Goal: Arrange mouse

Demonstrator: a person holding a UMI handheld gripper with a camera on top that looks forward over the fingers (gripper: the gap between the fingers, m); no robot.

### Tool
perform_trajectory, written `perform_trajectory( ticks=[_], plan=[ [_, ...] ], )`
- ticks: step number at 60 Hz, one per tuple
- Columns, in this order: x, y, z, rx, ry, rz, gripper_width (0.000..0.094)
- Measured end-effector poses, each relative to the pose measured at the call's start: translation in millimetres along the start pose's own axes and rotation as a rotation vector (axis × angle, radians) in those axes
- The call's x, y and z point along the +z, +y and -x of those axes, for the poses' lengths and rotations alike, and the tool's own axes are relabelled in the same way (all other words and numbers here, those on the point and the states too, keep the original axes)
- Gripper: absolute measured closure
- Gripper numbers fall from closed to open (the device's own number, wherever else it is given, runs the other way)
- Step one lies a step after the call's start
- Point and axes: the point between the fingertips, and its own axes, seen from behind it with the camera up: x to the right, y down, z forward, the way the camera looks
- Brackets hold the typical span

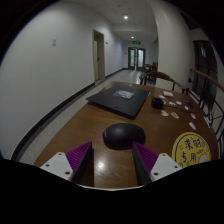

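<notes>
A black computer mouse point(123, 135) lies on the wooden table point(95, 120), just ahead of my fingers and a little beyond their tips. My gripper point(112, 152) is open and holds nothing; its two purple pads point(78, 156) stand wide apart, with bare wood between them. A dark mouse mat point(122, 97) lies flat on the table beyond the mouse.
A round yellow sticker point(187, 150) lies on the table to the right of the mouse. Small items point(167, 104) sit further back on the right. A chair point(150, 74) stands at the far end. A long corridor with white walls and a door point(99, 55) runs beyond.
</notes>
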Motion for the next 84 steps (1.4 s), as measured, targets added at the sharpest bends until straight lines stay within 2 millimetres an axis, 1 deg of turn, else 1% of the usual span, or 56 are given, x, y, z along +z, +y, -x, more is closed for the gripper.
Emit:
perform_trajectory(
  ticks=[4,5,6,9,12,14,20,21,32,36,37,42,45,48,54,58,59,61,64,65,68,70,73,75,78,80,84],
  plan=[
    [7.8,-5.4,-1.7,0.006,0.002,0.008,0.0114],
    [9.8,-6.2,-2.1,0.009,0.002,0.013,0.0103],
    [9.7,-6.3,-0.7,0.018,0.002,0.023,0.0109],
    [14.1,-11.9,3.5,0.042,-0.017,0.028,0.0081],
    [21.4,-15.3,3.8,0.05,-0.023,0.039,0.0089],
    [21.6,-18.0,4.2,0.052,-0.021,0.045,0.0092],
    [30.2,-24.4,2.9,0.053,-0.008,0.07,0.011],
    [35.1,-24.7,1.5,0.05,-0.004,0.072,0.0107],
    [55.2,-35.8,-2.4,0.047,0.072,0.102,0.0117],
    [60.8,-38.5,-3.9,0.069,0.097,0.117,0.0139],
    [61.6,-38.6,-4.5,0.072,0.104,0.121,0.0165],
    [66.4,-40.8,-3.4,0.092,0.102,0.126,0.0397],
    [66.6,-39.6,-3.2,0.102,0.099,0.134,0.0433],
    [66.8,-40.4,-1.2,0.097,0.083,0.129,0.0501],
    [65.0,-42.3,4.7,0.062,0.034,0.109,0.0579],
    [52.5,-38.1,13.8,0.035,-0.029,0.115,0.0604],
    [47.8,-39.8,15.6,0.025,-0.041,0.105,0.0605],
    [35.6,-49.9,14.6,0.013,-0.049,0.061,0.0606],
    [8.8,-68.7,3.1,-0.022,-0.032,-0.012,0.0607],
    [-2.6,-78.1,0.1,-0.026,-0.029,-0.039,0.0607],
    [-37.3,-94.9,-13.2,-0.033,-0.028,-0.122,0.0605],
    [-59.8,-102.7,-27.1,-0.035,-0.022,-0.158,0.0607],
    [-87.0,-108.1,-59.7,-0.017,0.01,-0.202,0.0607],
    [-102.4,-105.5,-86.5,0.003,0.05,-0.22,0.0608],
    [-118.6,-91.6,-127.1,0.043,0.112,-0.225,0.0606],
    [-120.3,-80.7,-150.5,0.062,0.144,-0.211,0.0607],
    [-113.3,-42.3,-187.7,0.096,0.191,-0.138,0.0608]
  ],
)
